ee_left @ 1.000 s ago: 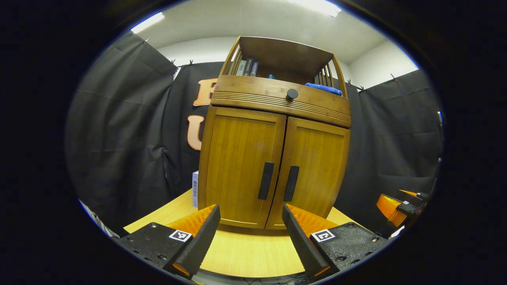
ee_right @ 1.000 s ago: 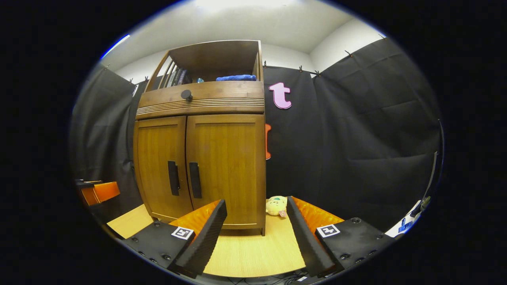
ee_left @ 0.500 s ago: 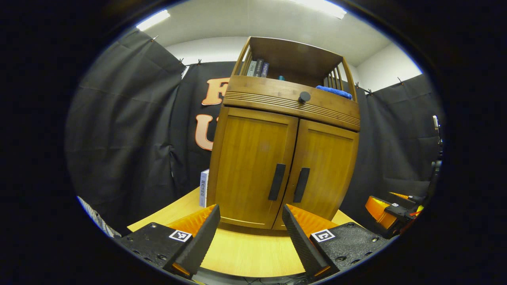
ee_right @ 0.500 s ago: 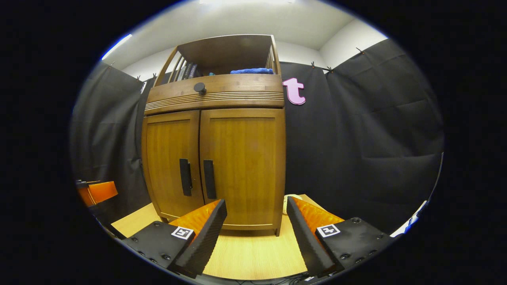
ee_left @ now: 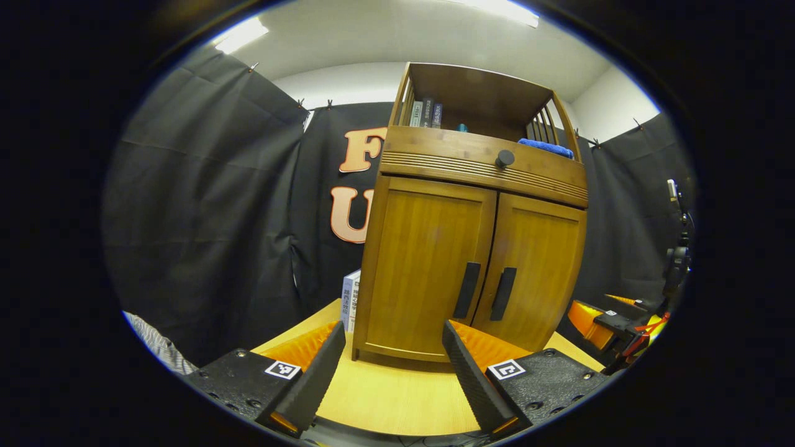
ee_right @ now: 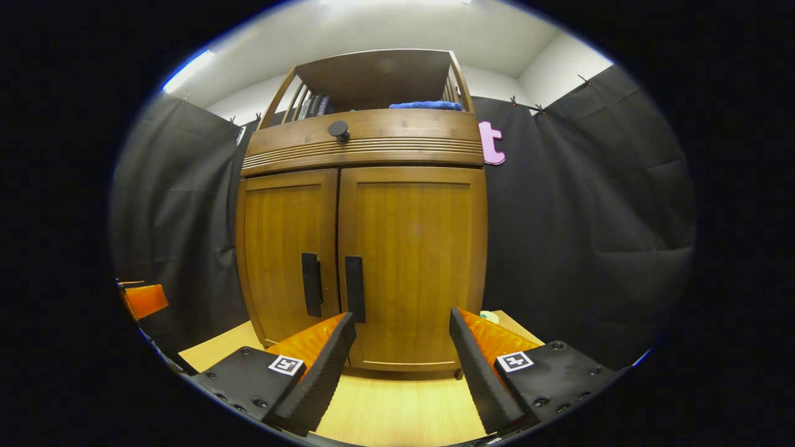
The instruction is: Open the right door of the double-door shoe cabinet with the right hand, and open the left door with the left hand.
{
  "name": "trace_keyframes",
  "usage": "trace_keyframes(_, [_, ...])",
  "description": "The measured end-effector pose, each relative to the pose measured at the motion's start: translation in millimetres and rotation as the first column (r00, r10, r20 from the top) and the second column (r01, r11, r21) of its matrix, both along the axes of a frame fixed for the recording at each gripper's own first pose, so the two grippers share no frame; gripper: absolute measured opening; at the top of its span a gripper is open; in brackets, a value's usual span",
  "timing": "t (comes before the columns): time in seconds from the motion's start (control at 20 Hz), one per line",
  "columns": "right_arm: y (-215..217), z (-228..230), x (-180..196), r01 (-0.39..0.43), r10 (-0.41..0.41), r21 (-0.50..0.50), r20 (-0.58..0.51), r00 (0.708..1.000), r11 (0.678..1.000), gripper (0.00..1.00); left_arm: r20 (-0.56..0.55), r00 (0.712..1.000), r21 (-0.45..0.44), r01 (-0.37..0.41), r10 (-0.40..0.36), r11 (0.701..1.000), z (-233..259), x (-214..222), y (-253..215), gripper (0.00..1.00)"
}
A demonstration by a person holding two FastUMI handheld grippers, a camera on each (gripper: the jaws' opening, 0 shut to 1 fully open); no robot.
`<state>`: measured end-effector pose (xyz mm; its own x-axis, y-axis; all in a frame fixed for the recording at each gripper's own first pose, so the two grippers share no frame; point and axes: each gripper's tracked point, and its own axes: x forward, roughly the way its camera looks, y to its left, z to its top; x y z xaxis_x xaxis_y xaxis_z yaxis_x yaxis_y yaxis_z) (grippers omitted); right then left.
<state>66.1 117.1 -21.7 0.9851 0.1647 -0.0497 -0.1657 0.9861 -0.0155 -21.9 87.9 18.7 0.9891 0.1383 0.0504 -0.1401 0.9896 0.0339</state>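
Observation:
A wooden shoe cabinet (ee_left: 472, 261) (ee_right: 366, 248) stands on a light wooden table, both doors closed. Each door has a dark vertical handle near the centre seam: left door handle (ee_left: 466, 290) (ee_right: 310, 285), right door handle (ee_left: 502, 293) (ee_right: 354, 288). My left gripper (ee_left: 391, 366) is open, low over the table, in front of the cabinet's left door and short of it. My right gripper (ee_right: 400, 366) is open in front of the right door, its left finger (ee_right: 323, 366) just below the right handle. The right gripper (ee_left: 599, 320) also appears far right in the left gripper view.
A drawer with a round dark knob (ee_right: 338, 129) sits above the doors. The open top shelf holds books (ee_left: 425, 113) and a blue cloth (ee_left: 546, 147). A white box (ee_left: 349, 299) stands left of the cabinet. Black cloth walls surround the table (ee_left: 397, 397).
The right gripper has moved closer to the cabinet and leftward, facing the right door. In the left gripper view the cabinet has shifted right. Both grippers stay open.

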Motion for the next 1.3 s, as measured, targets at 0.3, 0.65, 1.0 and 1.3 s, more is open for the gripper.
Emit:
trace_keyframes(0.3, [28, -7, 34, -0.031, 0.031, 0.016, -0.011, 0.999, 0.999, 0.94, 0.003, 0.999, 0.010, -0.040, 0.040, 0.999, 5, -5, 21, 0.95])
trace_keyframes(0.65, [51, -6, 86, -0.029, 0.029, 0.013, 0.001, 1.000, 0.999, 0.99, -0.009, 0.999, 0.011, -0.037, 0.037, 0.999, 5, -11, 26, 0.92])
trace_keyframes(1.0, [70, -23, 131, -0.016, 0.017, 0.028, -0.036, 0.999, 0.999, 0.94, -0.014, 0.999, 0.011, -0.049, 0.049, 0.999, 5, -20, 33, 0.95])
trace_keyframes(1.3, [88, -45, 161, -0.030, 0.030, 0.007, -0.070, 0.997, 1.000, 0.89, -0.027, 0.998, 0.012, -0.059, 0.060, 0.998, -1, -27, 37, 0.95])
